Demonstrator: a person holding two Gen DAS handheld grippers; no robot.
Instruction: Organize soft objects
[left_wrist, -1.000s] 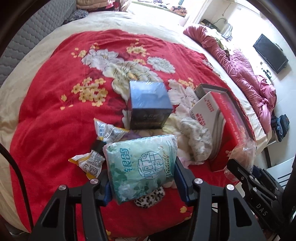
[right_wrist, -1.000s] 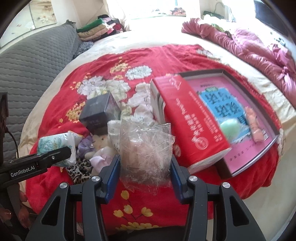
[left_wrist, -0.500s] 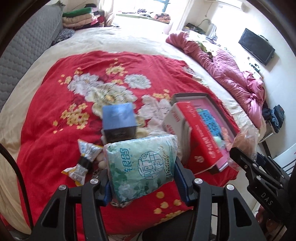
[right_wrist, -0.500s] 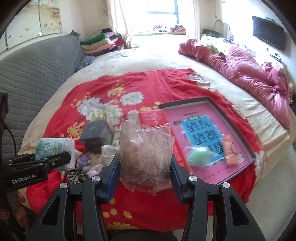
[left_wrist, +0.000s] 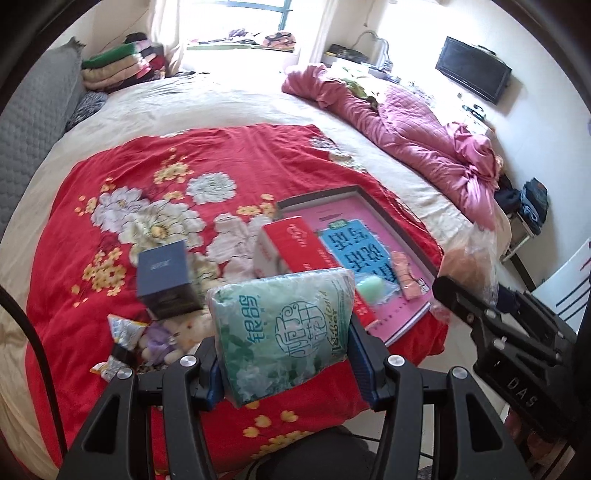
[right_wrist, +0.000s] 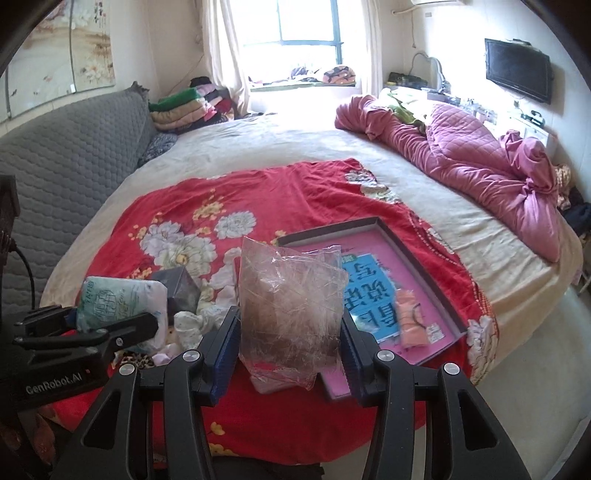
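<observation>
While both grippers hang above the near edge of the red floral blanket (right_wrist: 258, 192), each has a soft thing pinched between its pads: the left gripper (left_wrist: 284, 354) is closed on a green tissue pack (left_wrist: 280, 325), and the right gripper (right_wrist: 290, 350) is closed on a crinkled clear plastic bag (right_wrist: 290, 302) with something brownish inside. The likely step is carrying these two to the shallow pink-lined box (right_wrist: 424, 254), which lies on the blanket's right part and already holds a pale green soft item (left_wrist: 371, 288) and a peach-coloured one (right_wrist: 412, 317). To do it well, bring the bag over the box first, since the right gripper is the nearer of the two, and lower it onto a bare part of the pink floor before letting the jaws part; the film is slippery and could slide out if released high. The tissue pack is squashy, so keep the squeeze steady and steer it around the red carton (left_wrist: 306, 247) leaning at the box's left side. The dark blue cube box (left_wrist: 166, 280) and the small plush toys (left_wrist: 173, 332) left of the carton look like later work.
</observation>
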